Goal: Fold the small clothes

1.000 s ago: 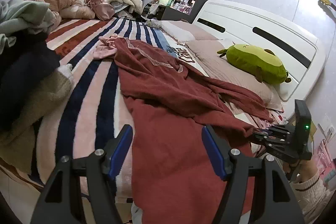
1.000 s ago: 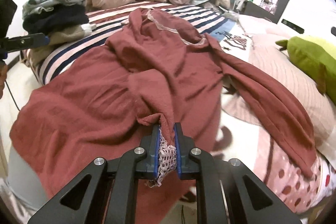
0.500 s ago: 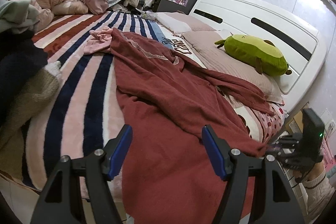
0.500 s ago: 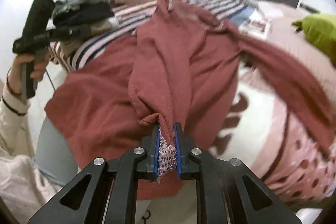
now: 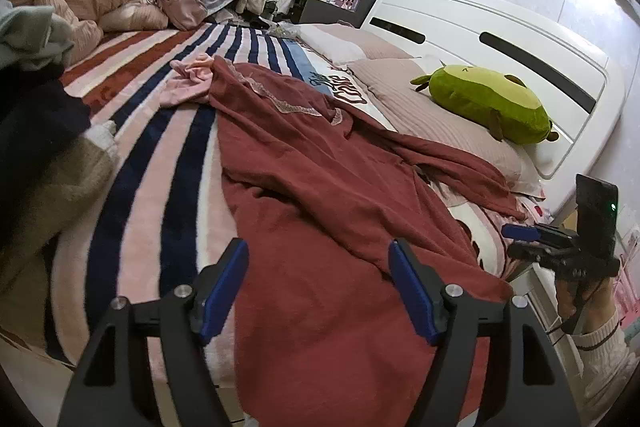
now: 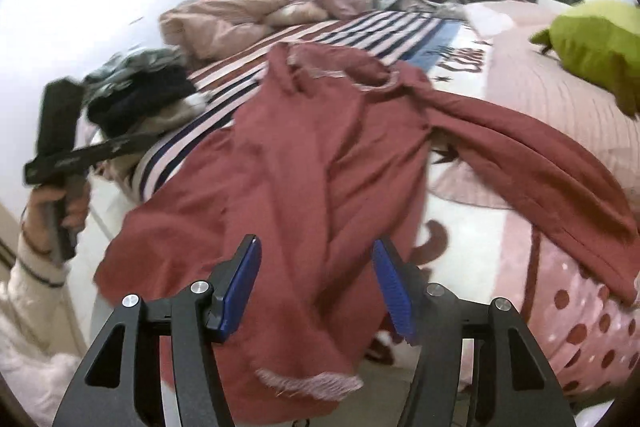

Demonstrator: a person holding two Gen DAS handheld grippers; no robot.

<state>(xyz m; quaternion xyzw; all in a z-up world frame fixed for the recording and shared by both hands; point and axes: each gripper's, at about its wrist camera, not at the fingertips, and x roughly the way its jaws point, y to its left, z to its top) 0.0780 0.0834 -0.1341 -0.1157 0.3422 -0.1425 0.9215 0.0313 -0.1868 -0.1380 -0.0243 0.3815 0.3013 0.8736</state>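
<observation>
Left wrist view: the left gripper [image 5: 318, 283] stands with its jaws well apart and nothing between the pads. The red garment [image 5: 320, 187] lies spread on the bed [image 5: 132, 155] directly ahead of and below the jaws, its near hem hanging over the bed edge under them. Its lace-trimmed neckline lies far ahead of the jaws; one sleeve trails off to their right toward the pillows. A small pink garment [image 5: 188, 83] lies bunched at the far end, ahead and left of the jaws. A pile of clothes [image 5: 36, 131] sits to their left. The right gripper [image 5: 532, 239] is visible far right, off the bed edge, held in a hand [image 5: 580, 297].

Right wrist view: the right gripper [image 6: 316, 287] has just been opening its jaws; they now stand apart. The red garment's lace-edged cuff [image 6: 308, 383] hangs loose between and below them, no pad pressing on it. The body of the garment lies rumpled ahead of the jaws, the other sleeve stretched off to their right. The left gripper [image 6: 92, 155] shows at far left.

Assessment: the garment appears laid out but not smoothed. No fold is visible. Flattening, folding sleeves and body, and the pink garment all remain.
</observation>
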